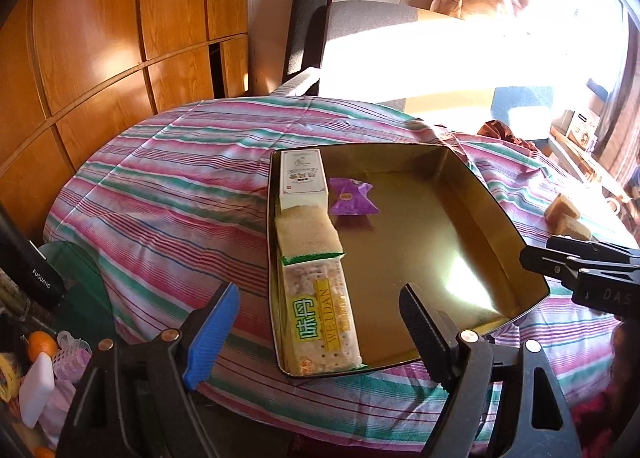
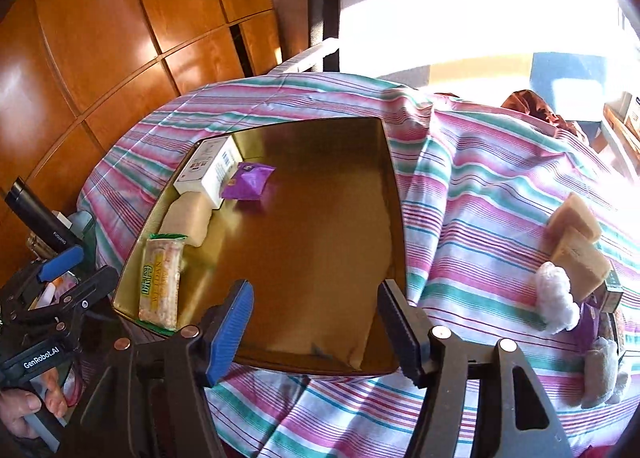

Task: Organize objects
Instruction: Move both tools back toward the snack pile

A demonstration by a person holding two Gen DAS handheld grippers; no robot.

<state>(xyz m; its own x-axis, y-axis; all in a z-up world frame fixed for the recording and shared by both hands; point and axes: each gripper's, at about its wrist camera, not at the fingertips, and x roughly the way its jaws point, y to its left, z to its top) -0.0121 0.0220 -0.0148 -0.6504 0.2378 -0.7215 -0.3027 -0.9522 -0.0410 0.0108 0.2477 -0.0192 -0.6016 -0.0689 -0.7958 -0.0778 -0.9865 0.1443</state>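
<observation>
A gold metal tray point(image 1: 492, 217) point(image 2: 390, 185) lies on the striped cloth. Along its left side sit a white box point(image 1: 302, 177) point(image 2: 210, 169), a beige sponge cake point(image 1: 308, 230) point(image 2: 188, 217) and a green cracker pack point(image 1: 320, 318) point(image 2: 160, 282). A purple candy point(image 1: 350, 195) point(image 2: 248, 181) lies beside the box. My left gripper point(image 1: 320, 322) is open and empty over the tray's near left corner. My right gripper point(image 2: 316, 318) is open and empty over the tray's near edge; it also shows at the right of the left wrist view point(image 1: 560, 262). Beige blocks point(image 2: 576, 246) point(image 1: 566, 213), a white fluffy item point(image 2: 556, 298) and other small items lie on the cloth right of the tray.
A wooden wardrobe point(image 1: 100, 37) stands behind and left. A chair point(image 1: 312, 29) is at the far edge. A cluttered green surface point(image 1: 48, 338) with a black bottle, an orange and a white block lies at the left. Strong sunlight washes out the right.
</observation>
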